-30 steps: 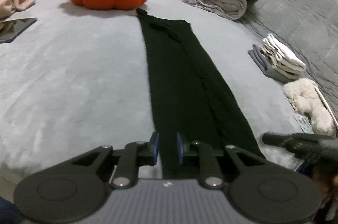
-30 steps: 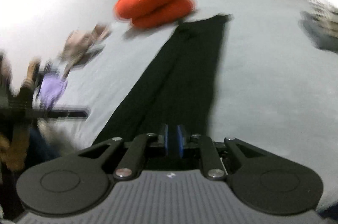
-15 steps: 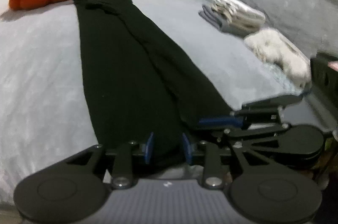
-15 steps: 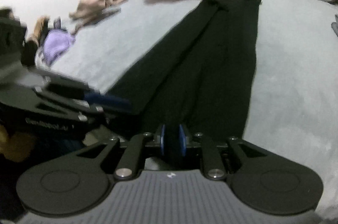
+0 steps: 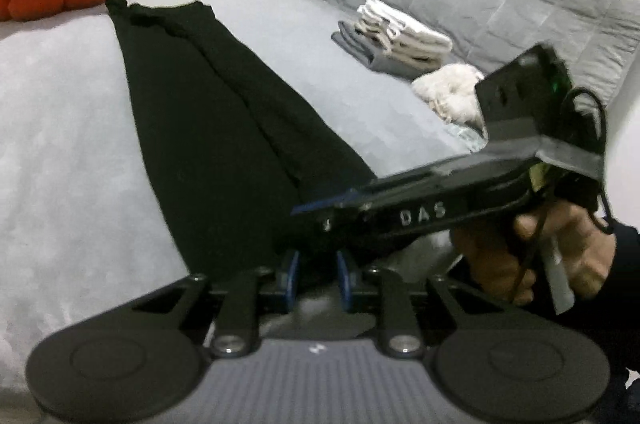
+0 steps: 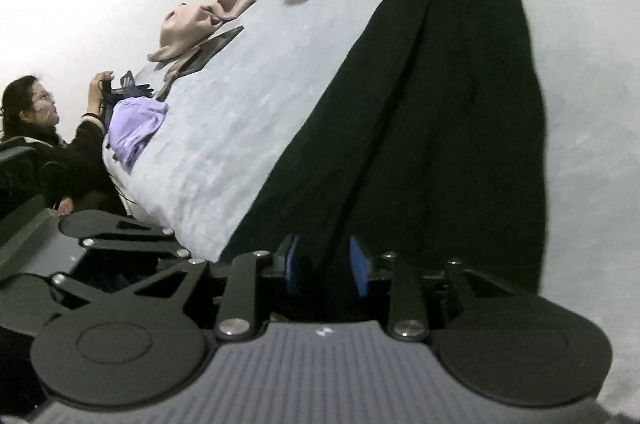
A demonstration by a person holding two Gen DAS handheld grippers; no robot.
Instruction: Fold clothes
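The bed [image 5: 60, 151] carries the black garment [image 5: 208, 127], already folded into one long narrow strip from the near edge to the far side; the short folds remain. Left gripper [image 5: 316, 278] jaws grip its near end; right gripper [image 6: 325, 266] jaws are opening around it.

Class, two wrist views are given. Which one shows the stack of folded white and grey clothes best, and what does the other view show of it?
The left wrist view. The folded stack lies in full sight there, on the grey bed to the right of the black garment. The right wrist view does not show it at all.
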